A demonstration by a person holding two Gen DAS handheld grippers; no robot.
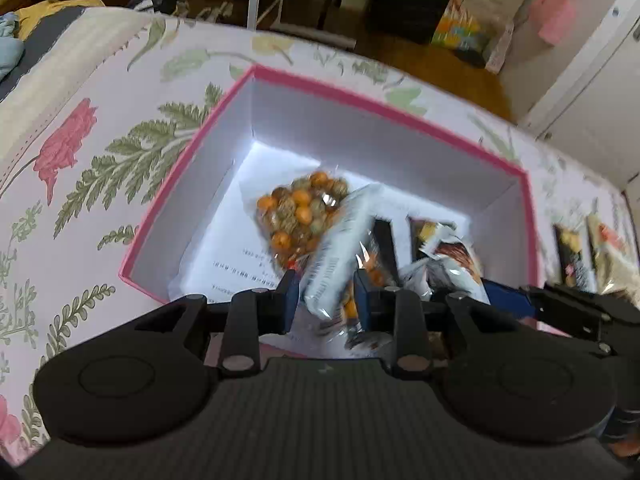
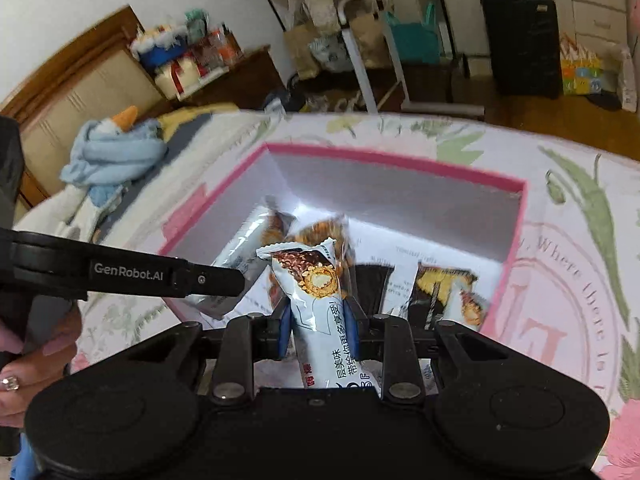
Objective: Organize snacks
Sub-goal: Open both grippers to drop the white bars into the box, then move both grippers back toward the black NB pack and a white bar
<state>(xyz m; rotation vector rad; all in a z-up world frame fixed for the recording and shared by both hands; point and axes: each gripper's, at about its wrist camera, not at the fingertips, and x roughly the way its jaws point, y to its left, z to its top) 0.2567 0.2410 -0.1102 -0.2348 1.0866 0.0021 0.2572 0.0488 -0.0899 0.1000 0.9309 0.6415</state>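
snack packets (image 2: 320, 300) over pink box (image 2: 400, 166)

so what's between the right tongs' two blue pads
A white snack packet with a chocolate ball pictured on it stands there, pinched by the right tongs over the pink box. The right wrist view shows it.

Both tools are black with blue pads (image 2: 285, 330); one arm reads "GenRobot.AI" in white.
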